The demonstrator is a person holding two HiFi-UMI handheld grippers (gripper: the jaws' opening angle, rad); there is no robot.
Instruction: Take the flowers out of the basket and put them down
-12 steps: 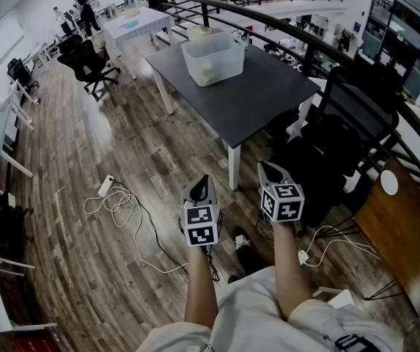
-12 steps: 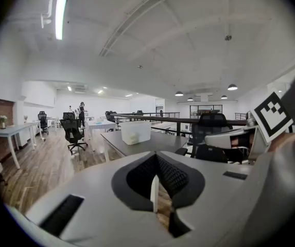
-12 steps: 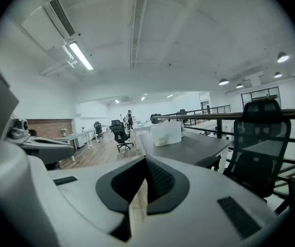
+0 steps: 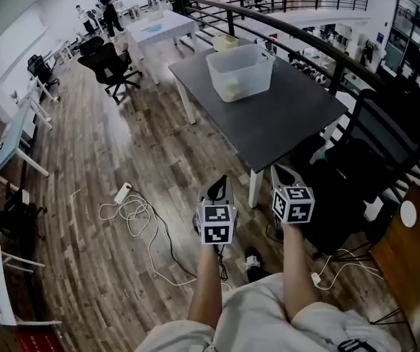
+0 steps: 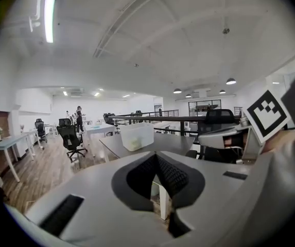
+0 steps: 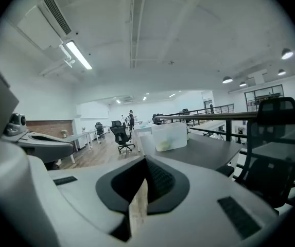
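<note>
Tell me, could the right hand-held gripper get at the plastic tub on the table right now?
Probably not yet: the right hand-held gripper hangs short of the table, and the tub sits toward its far end. Nothing seems to block the way.

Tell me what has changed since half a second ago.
The view swung: the table and clear bin on it now sit further right and lower in the head view; left claw and right claw shifted slightly right. Nothing grasped or released; both stay shut, empty, short of the table.
</note>
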